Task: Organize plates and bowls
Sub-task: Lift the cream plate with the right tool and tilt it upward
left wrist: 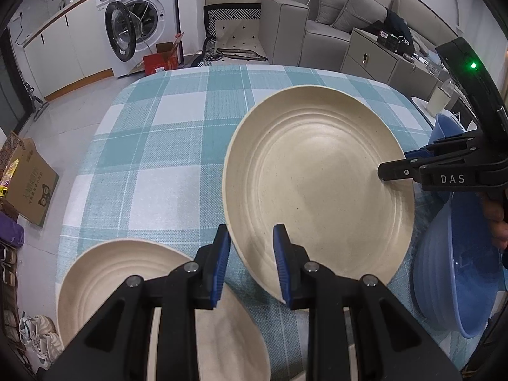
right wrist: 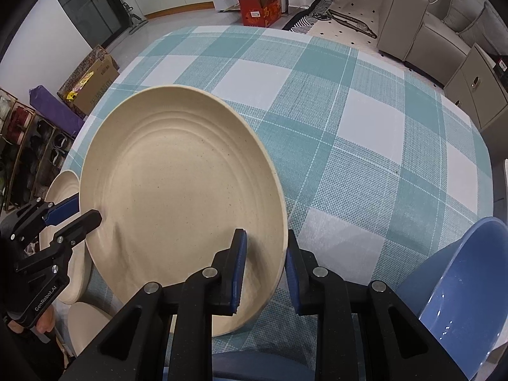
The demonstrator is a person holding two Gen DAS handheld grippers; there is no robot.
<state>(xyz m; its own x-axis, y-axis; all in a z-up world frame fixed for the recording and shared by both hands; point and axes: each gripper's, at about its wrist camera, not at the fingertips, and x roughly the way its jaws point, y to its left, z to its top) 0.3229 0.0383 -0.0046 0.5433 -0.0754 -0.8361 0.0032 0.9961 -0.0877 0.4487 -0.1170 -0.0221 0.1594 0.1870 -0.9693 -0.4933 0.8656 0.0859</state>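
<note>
Both grippers pinch one large cream plate (left wrist: 317, 174), held tilted above the checked tablecloth (left wrist: 165, 146). Left gripper (left wrist: 252, 263) clamps the plate's near rim, one pad above, one below. Right gripper (right wrist: 265, 273) clamps the opposite rim the same way. A second cream plate (left wrist: 104, 279) lies just left of the held plate. Blue bowls (left wrist: 460, 273) sit just right of it.
</note>
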